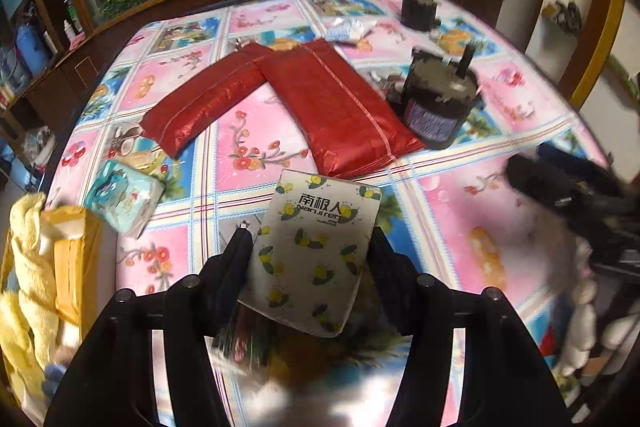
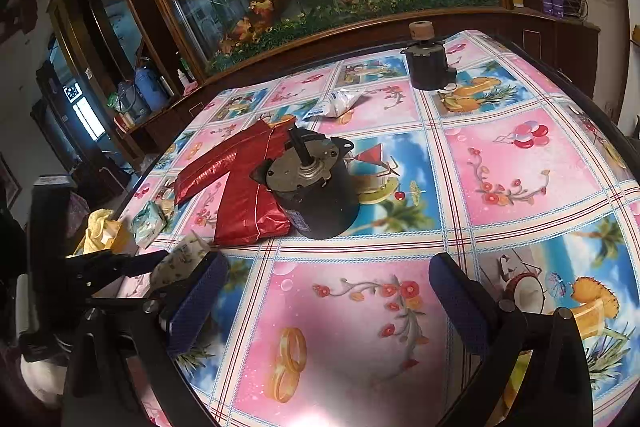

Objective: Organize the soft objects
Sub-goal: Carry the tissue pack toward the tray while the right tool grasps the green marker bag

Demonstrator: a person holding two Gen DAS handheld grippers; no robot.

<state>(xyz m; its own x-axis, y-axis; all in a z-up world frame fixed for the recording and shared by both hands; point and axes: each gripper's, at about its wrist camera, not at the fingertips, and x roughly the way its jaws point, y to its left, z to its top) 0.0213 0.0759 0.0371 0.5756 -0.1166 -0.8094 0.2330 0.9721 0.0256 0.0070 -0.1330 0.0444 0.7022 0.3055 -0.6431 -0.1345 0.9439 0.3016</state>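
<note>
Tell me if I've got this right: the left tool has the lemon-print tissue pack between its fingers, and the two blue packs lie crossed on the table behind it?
Nearly. The left tool does have the lemon-print tissue pack between its fingers, but the two crossed packs behind it are red, not blue, as the left wrist view shows.

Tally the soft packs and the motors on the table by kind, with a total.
Red packs: 2
Lemon-print tissue pack, between the left gripper's jaws: 1
Teal tissue pack: 1
White pouch: 1
Black motors: 2
Total: 7
</note>
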